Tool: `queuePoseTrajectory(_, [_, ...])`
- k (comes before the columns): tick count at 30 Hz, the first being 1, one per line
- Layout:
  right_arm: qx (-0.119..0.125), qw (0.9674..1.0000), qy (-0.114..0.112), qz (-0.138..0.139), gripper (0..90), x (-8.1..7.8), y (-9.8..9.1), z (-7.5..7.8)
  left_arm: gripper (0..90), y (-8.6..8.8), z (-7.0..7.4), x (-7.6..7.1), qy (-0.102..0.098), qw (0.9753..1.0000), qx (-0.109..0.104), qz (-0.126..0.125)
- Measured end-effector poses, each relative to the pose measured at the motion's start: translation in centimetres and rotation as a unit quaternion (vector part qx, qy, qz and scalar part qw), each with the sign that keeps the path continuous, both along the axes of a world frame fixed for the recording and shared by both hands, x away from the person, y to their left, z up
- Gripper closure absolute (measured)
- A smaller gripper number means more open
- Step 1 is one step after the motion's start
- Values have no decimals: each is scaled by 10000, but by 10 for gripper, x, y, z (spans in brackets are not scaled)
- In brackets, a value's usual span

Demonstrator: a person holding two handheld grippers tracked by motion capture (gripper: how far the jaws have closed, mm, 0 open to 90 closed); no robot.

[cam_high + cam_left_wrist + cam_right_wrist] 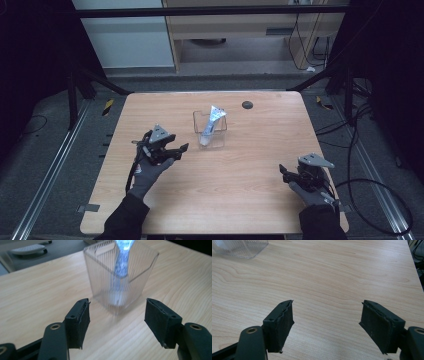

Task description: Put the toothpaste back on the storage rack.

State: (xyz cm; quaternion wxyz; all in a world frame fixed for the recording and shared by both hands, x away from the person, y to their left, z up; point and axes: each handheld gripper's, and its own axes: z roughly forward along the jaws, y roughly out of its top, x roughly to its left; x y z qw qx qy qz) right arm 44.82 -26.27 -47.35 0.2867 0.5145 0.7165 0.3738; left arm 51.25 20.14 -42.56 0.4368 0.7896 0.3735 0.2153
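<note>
Two grippers, both with jaws spread wide, nothing held; left gripper (117, 322) aimed at clear ribbed cup (120, 277), cup just ahead of jaws, not touching; tube (212, 122) stands tilted inside cup, cap down, top leaning toward far side; cup near middle of table (240, 200); right gripper (287, 175) idle over bare wood, well apart from cup; likely step: reach for cup or tube; best to come in level and slowly, since light cup may tip or slide
</note>
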Motion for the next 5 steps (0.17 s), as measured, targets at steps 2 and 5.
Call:
queuePoseTrajectory(2, [-8, 10000, -2, -16, 247, 0, -1, -1, 356, 8, -4, -5, 50, 10000, 48, 65])
queuePoseTrajectory(5, [23, 10000, 2, -37, 237, 0, -2, -1, 355, 19, -9, -12, 114, 9998, 39, 172])
